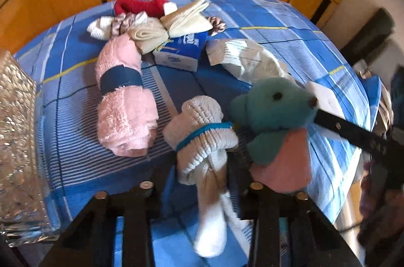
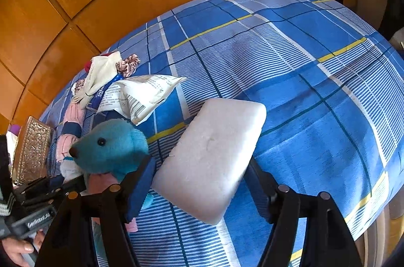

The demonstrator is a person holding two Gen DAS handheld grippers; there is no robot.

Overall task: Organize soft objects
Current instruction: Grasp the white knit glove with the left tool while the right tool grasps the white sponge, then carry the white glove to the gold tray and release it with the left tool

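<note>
In the left wrist view my left gripper (image 1: 202, 181) is shut on a knotted white sock with a teal stripe (image 1: 202, 138), its tail hanging between the fingers. A teal teddy bear in a pink top (image 1: 272, 113) sits just right of it; it also shows in the right wrist view (image 2: 113, 145). My right gripper (image 2: 199, 173) is shut on a white foam block (image 2: 214, 153) and holds it above the bed. A rolled pink towel with a blue band (image 1: 121, 95) lies to the left.
The blue plaid bed (image 2: 303, 65) carries a pile at the back: a red sock (image 1: 141, 5), cream cloths (image 1: 186, 19), a tissue pack (image 1: 181, 49) and a white plastic bag (image 1: 245, 57). A silver embossed box (image 1: 15, 140) stands at the left edge. Orange wooden wardrobe behind.
</note>
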